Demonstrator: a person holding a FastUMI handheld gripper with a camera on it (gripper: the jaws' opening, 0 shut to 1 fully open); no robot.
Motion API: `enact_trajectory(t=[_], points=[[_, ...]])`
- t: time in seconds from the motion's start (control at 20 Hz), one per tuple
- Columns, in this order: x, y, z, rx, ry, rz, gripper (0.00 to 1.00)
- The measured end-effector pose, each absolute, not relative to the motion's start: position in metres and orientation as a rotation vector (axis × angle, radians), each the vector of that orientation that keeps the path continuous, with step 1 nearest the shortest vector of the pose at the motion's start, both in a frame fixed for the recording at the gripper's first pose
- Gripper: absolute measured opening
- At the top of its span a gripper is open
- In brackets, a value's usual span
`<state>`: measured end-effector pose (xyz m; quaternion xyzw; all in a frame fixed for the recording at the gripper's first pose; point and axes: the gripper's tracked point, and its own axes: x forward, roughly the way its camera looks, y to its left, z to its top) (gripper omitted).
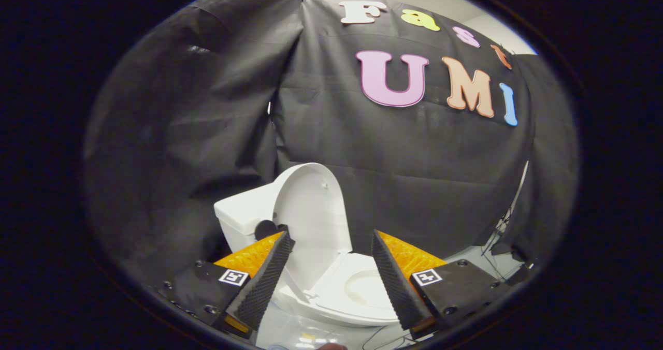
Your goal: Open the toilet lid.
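1. Far left, I've got the white tank [239,216] backed against the black cloth wall [207,132], with a dark round knob [264,229] just above my left finger [264,277].
2. The toilet lid [311,215] is up, standing nearly upright against the tank, its glossy white underside facing me, just beyond the fingers.
3. My gripper [331,246] is spread wide, grasping nothing; there's clear room between the fingers.
4. Through that gap I see the seat [357,293] lying flat, with the bowl opening showing.
5. Right of my right finger [396,277], cables [497,236] trail down the cloth's edge.
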<state>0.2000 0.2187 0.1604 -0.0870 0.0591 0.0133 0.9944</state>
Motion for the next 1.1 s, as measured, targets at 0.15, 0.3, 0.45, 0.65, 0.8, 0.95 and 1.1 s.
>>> enact_trajectory(t=[0.15,0.3,0.45,0.65,0.8,0.95,1.1], points=[[0.187,0.196,0.167,-0.125,0.089,0.015,0.99],[0.169,0.170,0.176,-0.118,0.046,0.015,0.98],[0.151,0.163,0.177,-0.082,0.016,0.080,0.98],[0.132,0.142,0.163,-0.199,-0.029,0.077,0.97],[0.132,0.141,0.137,-0.195,0.012,0.103,0.97],[0.130,0.135,0.118,-0.193,0.055,0.118,0.98],[0.125,0.134,0.100,-0.188,0.077,0.169,0.98]])
